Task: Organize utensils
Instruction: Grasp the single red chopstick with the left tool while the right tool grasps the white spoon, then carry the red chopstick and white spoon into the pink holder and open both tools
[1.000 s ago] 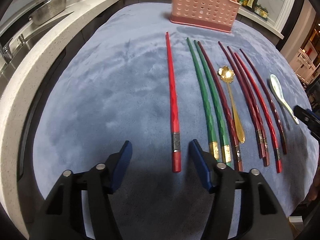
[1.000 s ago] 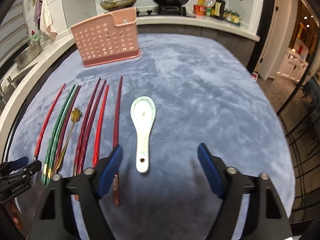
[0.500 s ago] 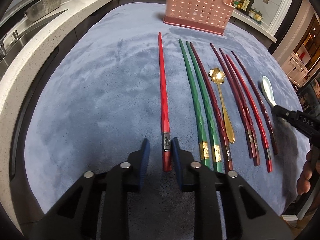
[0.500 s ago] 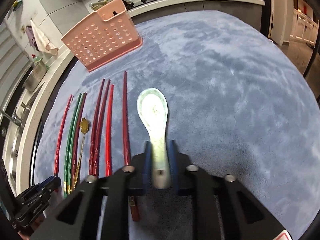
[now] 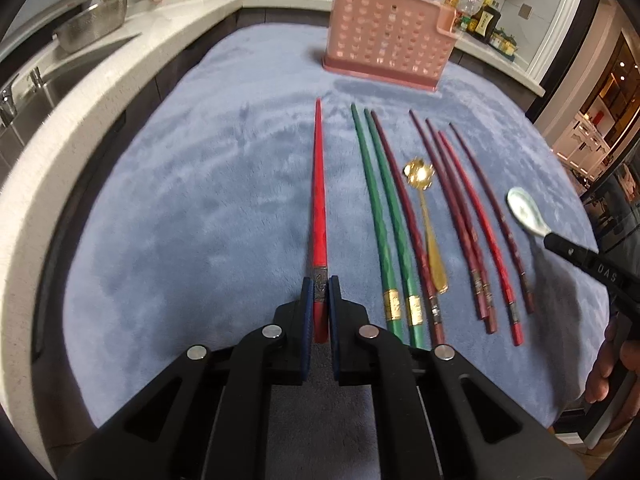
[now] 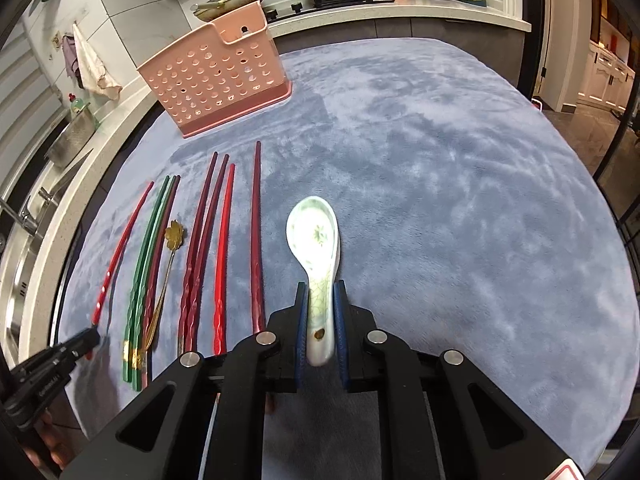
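Cloth (image 5: 200,208) of soft blue-grey covers my whole table, with a pale stone counter (image 5: 60,128) curving round its far and left edges. At the back of the cloth stands the pink perforated holder (image 5: 386,50), upright and well apart from everything else.

Nearer me the utensils lie in a row, all pointing away toward the holder. From left to right: a bright red chopstick (image 5: 319,200) on its own, two green chopsticks (image 5: 380,216) side by side with a dark red one touching them, a gold spoon (image 5: 426,216) with a flower-shaped bowl, then four more red and maroon chopsticks (image 5: 468,216) close together (the left two cross near their thick ends).

My left hand-held gripper (image 5: 320,304) is closing on the thick end of the lone red chopstick, blue pads (image 5: 307,300) pressed against its metal band on both sides; the stick's tip rests on the cloth.

My right hand-held gripper (image 6: 320,304) is closing on the handle of the white ceramic spoon (image 6: 316,248), which sits at the right end of the row, bowl facing up and pointing away from me, pads against both sides of the handle.
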`<act>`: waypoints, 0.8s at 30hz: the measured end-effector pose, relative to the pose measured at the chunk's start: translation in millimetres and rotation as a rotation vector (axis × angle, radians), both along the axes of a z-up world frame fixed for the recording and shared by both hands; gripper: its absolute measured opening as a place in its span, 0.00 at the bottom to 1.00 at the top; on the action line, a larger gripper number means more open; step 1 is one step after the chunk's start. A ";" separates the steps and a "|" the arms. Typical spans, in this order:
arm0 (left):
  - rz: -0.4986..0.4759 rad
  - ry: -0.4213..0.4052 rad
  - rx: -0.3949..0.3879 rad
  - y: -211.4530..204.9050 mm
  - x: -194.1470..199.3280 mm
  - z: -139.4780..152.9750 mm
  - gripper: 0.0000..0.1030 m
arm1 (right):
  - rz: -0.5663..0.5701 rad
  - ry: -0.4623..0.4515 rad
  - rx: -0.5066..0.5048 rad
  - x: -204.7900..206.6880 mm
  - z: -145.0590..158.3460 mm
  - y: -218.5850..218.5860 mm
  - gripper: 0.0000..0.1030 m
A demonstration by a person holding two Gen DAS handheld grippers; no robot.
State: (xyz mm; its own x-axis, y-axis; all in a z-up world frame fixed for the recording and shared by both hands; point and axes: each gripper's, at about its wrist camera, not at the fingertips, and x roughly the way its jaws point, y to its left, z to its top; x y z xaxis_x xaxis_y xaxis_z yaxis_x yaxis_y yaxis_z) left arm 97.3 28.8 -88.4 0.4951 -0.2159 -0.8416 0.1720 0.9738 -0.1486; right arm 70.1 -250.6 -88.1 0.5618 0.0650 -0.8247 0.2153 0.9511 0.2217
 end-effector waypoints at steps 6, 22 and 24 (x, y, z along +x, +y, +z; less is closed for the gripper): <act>0.021 -0.081 -0.016 4.1 -0.9 33.0 0.07 | -0.020 -0.034 -0.008 -9.8 14.7 -6.8 0.10; 0.068 -0.242 -0.031 17.1 9.7 100.2 0.06 | -0.041 -0.081 -0.020 -14.1 35.4 -16.7 0.06; 0.065 -0.264 -0.026 16.1 12.2 108.8 0.06 | -0.037 -0.091 -0.017 -13.9 40.0 -16.8 0.06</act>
